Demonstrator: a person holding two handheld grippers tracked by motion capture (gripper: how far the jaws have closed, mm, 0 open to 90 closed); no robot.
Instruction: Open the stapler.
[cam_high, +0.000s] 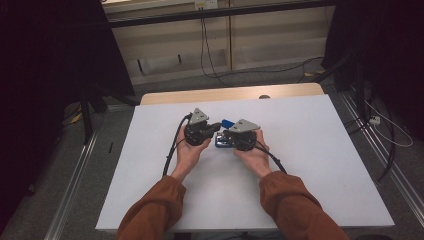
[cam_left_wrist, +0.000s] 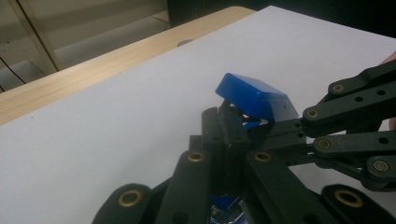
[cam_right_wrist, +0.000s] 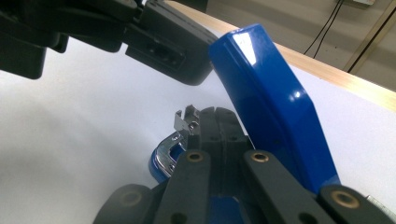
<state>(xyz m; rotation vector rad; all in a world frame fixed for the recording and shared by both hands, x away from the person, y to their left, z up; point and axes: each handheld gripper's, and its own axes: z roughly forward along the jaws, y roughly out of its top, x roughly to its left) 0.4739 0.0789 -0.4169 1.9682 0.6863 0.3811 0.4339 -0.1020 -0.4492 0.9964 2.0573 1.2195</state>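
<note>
White tabletop (cam_high: 310, 165) w/ a wood strip along its far edge, dark curtains either side, cables on the floor behind. At table centre a blue stapler (cam_high: 223, 134) sits between the two hand-held tools, its top cover swung up and open. Left gripper (cam_high: 216, 127) comes in from abt 9 o'clock of the stapler, right gripper (cam_high: 229, 137) from abt 3 o'clock, tips nearly meeting over it. Left gripper view: its jaws are fully closed, tips pushed in under the raised blue cover (cam_left_wrist: 256, 97); looks pinched on a thin inner part but can't tell for sure what it has. Right gripper view: jaws also fully closed, pressed together low on the body, next to the shiny metal staple channel (cam_right_wrist: 180, 128); the cover (cam_right_wrist: 271, 98) rises steeply at 1 o'clock of those jaws, and the left gripper's dark tip (cam_right_wrist: 168, 49) is at 11 o'clock, touching or just beside the cover's upper end. Long axis of the stapler seems to run roughly left-right, in line w/ both tools. Both hands about equally near; left looks better placed to work the cover, right to steady the base.
</note>
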